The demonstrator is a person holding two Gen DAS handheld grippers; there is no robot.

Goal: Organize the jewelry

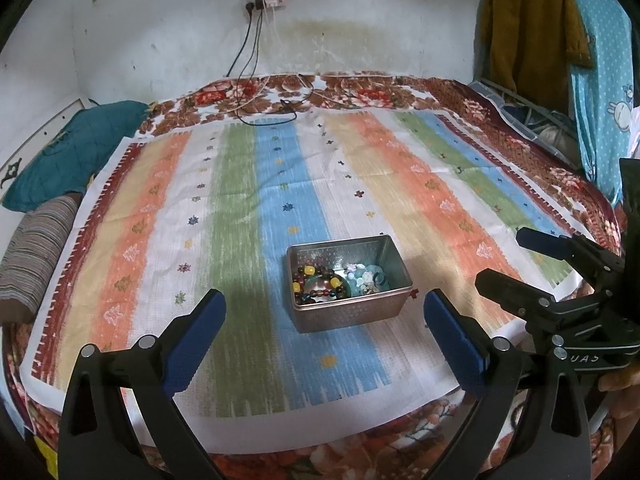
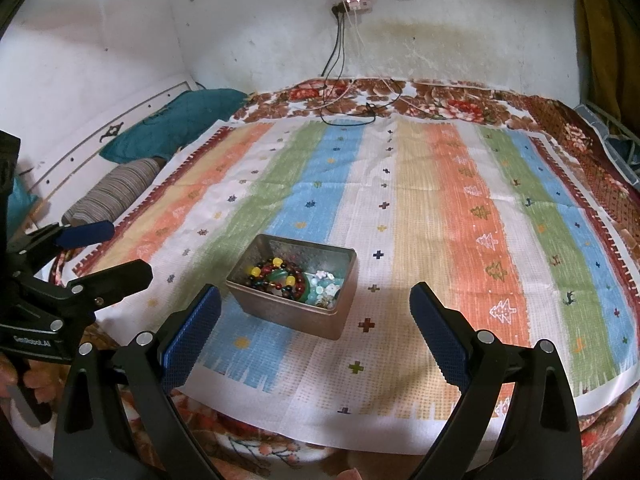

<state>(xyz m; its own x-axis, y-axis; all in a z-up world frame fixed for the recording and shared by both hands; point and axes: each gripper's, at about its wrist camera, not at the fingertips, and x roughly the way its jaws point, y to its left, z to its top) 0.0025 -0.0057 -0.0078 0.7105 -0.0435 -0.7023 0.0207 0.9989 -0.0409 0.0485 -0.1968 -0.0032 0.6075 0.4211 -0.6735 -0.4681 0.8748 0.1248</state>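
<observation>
A rectangular metal tin [image 1: 352, 312] sits on the striped cloth [image 1: 248, 208], also in the right wrist view [image 2: 288, 314]. Inside lie a beaded bracelet with dark and yellow beads [image 1: 316, 284] [image 2: 276, 272] on the left and pale blue-green pieces [image 1: 366, 278] [image 2: 324, 286] on the right. My left gripper [image 1: 326, 312] is open and empty, just short of the tin. My right gripper [image 2: 316, 304] is open and empty, with the tin ahead between its fingers. The right gripper also shows at the right of the left wrist view [image 1: 508, 260]; the left gripper shows at the left of the right wrist view [image 2: 108, 252].
The cloth covers a bed with a floral blanket [image 1: 360, 92]. A teal pillow [image 1: 76, 148] and a striped cushion [image 1: 36, 248] lie at the left. Charger cables [image 1: 276, 108] trail from a wall socket onto the far edge. Hanging clothes [image 1: 560, 40] stand at the right.
</observation>
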